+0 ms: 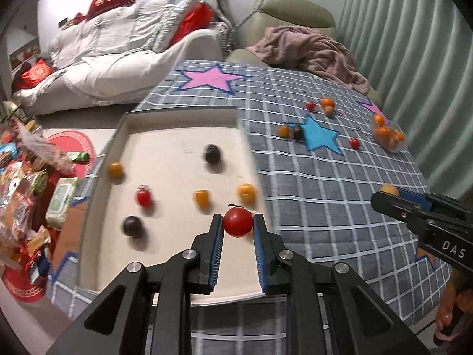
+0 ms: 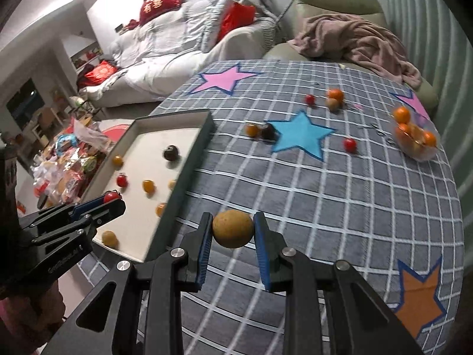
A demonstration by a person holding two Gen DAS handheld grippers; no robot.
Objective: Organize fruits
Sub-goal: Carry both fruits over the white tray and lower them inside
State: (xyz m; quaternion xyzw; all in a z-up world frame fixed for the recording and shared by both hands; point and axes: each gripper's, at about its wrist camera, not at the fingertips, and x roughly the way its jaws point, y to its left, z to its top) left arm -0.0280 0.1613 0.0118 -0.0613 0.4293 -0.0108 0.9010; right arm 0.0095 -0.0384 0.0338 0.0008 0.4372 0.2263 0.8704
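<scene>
My left gripper (image 1: 238, 224) is shut on a red cherry tomato (image 1: 238, 222) and holds it above the near right part of the white tray (image 1: 183, 118). Several small fruits lie in the tray: dark, orange and red ones. My right gripper (image 2: 233, 228) is shut on a tan round fruit (image 2: 233, 228) above the checked cloth, right of the tray (image 2: 174, 118). It also shows in the left wrist view (image 1: 390, 195). The left gripper with its tomato shows in the right wrist view (image 2: 111, 198).
Loose fruits lie on the cloth around a blue star (image 2: 298, 134). A clear bowl of oranges (image 2: 415, 139) stands at the far right edge. Snack packets (image 1: 26, 189) are piled left of the table. A sofa (image 1: 118, 59) and armchair (image 1: 295, 20) stand behind.
</scene>
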